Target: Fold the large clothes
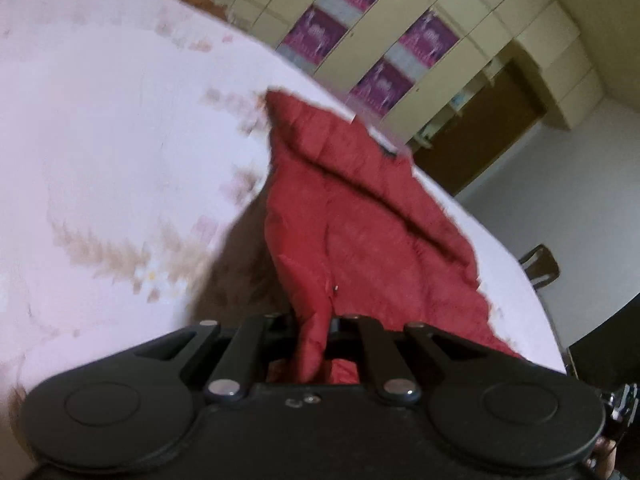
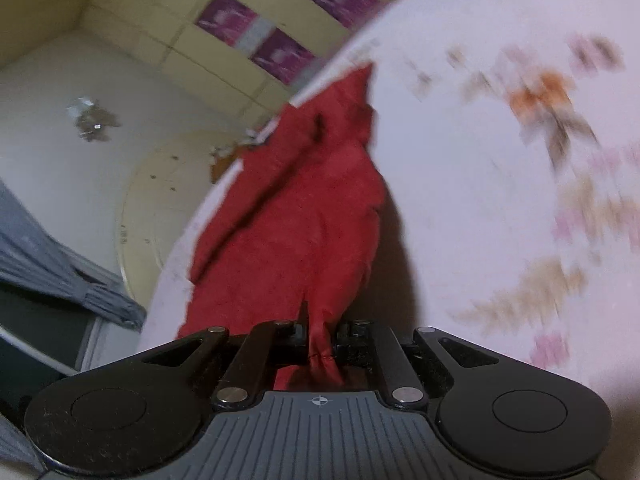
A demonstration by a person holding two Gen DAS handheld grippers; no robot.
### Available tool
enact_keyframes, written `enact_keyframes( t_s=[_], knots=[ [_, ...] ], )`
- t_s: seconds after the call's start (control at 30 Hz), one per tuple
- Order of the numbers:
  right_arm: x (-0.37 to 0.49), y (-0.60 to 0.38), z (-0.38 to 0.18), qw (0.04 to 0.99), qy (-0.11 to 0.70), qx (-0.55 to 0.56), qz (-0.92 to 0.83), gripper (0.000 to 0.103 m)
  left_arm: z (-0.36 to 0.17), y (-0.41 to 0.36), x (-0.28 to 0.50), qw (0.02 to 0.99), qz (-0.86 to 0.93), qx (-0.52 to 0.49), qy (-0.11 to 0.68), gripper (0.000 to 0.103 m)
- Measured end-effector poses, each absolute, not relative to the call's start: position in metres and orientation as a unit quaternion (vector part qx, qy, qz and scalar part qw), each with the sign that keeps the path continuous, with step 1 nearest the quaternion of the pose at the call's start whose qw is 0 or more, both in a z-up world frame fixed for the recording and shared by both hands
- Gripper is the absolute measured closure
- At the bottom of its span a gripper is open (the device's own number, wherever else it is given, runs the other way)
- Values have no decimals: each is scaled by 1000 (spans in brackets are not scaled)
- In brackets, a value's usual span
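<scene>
A large red garment [image 1: 360,208] lies on a bed with a pale pink flowered sheet [image 1: 100,140]. In the left wrist view my left gripper [image 1: 314,328] is shut on a bunched edge of the red cloth, which rises from the bed into the jaws. The right wrist view shows the same red garment [image 2: 304,208] stretching away toward the bed's far edge, and my right gripper [image 2: 320,336] is shut on a gathered fold of it. The cloth near both grippers hangs lifted off the sheet [image 2: 480,200]. Both pictures are blurred.
Cream cupboards with purple posters [image 1: 400,40] line the wall beyond the bed. A brown door [image 1: 488,128] and a chair back [image 1: 540,264] stand to the right. Grey cloth [image 2: 60,272] hangs at the left of the right wrist view.
</scene>
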State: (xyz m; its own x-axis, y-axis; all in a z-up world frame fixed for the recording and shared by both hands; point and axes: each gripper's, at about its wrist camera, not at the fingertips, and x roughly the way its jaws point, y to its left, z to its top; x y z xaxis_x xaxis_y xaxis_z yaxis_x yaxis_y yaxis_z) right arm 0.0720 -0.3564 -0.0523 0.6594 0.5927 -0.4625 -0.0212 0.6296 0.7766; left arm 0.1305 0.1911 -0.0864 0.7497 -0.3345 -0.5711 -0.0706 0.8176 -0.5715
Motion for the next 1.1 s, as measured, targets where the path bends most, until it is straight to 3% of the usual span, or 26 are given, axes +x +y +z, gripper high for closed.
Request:
enact_keyframes(
  t_s=[0.3,0.53,0.8,1.1],
  knots=[
    [145,-353,13,847,313,373,213,96,-20,195,202,907,-102,-321,255,97],
    [228,-347,40,852,303,375,205,96,6,186,300,915,-117,-302,241,97],
    [356,-338,35,845,321,385,185,96,-5,189,423,908,-110,-280,292,97],
    [453,-341,-30,820,382,405,136,96,-65,196,515,887,-99,-271,359,97]
  ],
)
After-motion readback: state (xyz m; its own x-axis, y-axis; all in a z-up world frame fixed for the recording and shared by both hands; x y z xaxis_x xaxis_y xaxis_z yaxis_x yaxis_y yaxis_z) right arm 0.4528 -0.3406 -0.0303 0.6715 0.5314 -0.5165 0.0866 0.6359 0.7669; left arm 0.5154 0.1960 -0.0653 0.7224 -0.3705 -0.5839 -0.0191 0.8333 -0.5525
